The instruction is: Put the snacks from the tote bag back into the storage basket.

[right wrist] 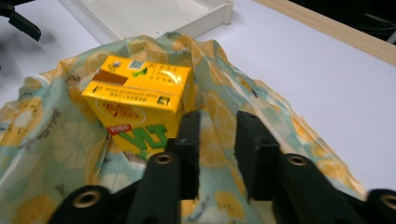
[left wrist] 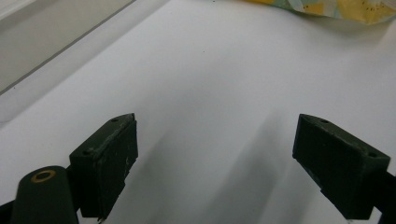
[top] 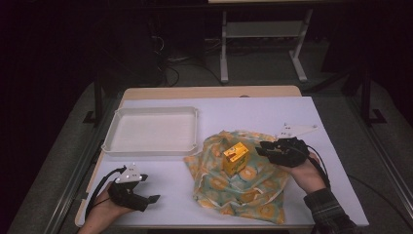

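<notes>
A yellow juice carton point(top: 236, 158) stood upright on the lemon-print cloth point(top: 243, 187) just beside the white tray point(top: 152, 130), with the right claw point(top: 261, 148) narrowly parted and empty just beside the carton, and the left claw point(top: 155, 199) wide open, empty, well apart from it.

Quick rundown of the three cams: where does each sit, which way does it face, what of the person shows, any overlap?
High view: fixed above the person's side, facing forward and down on the table; both forearms, left gripper, right gripper.
Left gripper view: rides the left gripper, facing bare table; jaws wide apart.
Right gripper view: rides the right gripper, facing the yellow carton; jaws narrowly apart.
Shared: the carton on the patterned cloth and the white tray show in high and right gripper views.
</notes>
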The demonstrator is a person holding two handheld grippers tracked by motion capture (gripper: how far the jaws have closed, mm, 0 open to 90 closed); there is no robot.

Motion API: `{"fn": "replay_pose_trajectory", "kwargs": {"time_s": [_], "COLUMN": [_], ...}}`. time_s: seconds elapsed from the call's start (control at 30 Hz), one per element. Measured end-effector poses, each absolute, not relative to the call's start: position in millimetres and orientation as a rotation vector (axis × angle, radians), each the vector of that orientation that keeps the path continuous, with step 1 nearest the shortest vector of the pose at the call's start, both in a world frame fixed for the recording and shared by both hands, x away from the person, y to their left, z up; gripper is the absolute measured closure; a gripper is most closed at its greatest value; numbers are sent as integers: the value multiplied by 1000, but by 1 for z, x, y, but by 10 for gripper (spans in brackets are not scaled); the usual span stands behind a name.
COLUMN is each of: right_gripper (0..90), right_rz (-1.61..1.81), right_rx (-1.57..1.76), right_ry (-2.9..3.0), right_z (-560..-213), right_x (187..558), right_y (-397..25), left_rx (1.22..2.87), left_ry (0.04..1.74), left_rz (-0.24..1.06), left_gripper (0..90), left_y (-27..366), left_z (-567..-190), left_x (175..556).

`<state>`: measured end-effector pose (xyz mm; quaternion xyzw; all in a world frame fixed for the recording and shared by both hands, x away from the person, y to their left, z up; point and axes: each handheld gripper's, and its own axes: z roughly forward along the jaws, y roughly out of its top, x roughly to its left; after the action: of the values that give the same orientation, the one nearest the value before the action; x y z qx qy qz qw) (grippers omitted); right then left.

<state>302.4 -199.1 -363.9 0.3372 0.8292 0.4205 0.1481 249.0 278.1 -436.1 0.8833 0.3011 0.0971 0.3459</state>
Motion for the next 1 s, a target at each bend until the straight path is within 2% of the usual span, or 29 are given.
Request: {"fn": "replay_pose_trajectory", "kwargs": {"time_s": [0.17,0.27,0.33,0.8,1.0], "right_gripper": [595,497,470,401,339], "right_rz": [1201,1192,1189,1164,1123], "right_rx": [993,1000,1007,1061,1106], "right_ry": [2365,2359,2357,2356,2343], "right_z": [-364,-367,-369,-382,-392], "right_x": [295,287,283,249,234], "right_y": [-205,-211,-214,-240,-252], "left_rx": [2284,2282,2287,2294,2284], "left_ry": [787,787,787,782,776], "left_rz": [251,251,249,247,233], "left_gripper": [136,136,136,136,136], "left_y": [278,278,278,277,271], "left_z": [-436,-437,-436,-435,-431], "left_x": [248,249,249,249,249]}}
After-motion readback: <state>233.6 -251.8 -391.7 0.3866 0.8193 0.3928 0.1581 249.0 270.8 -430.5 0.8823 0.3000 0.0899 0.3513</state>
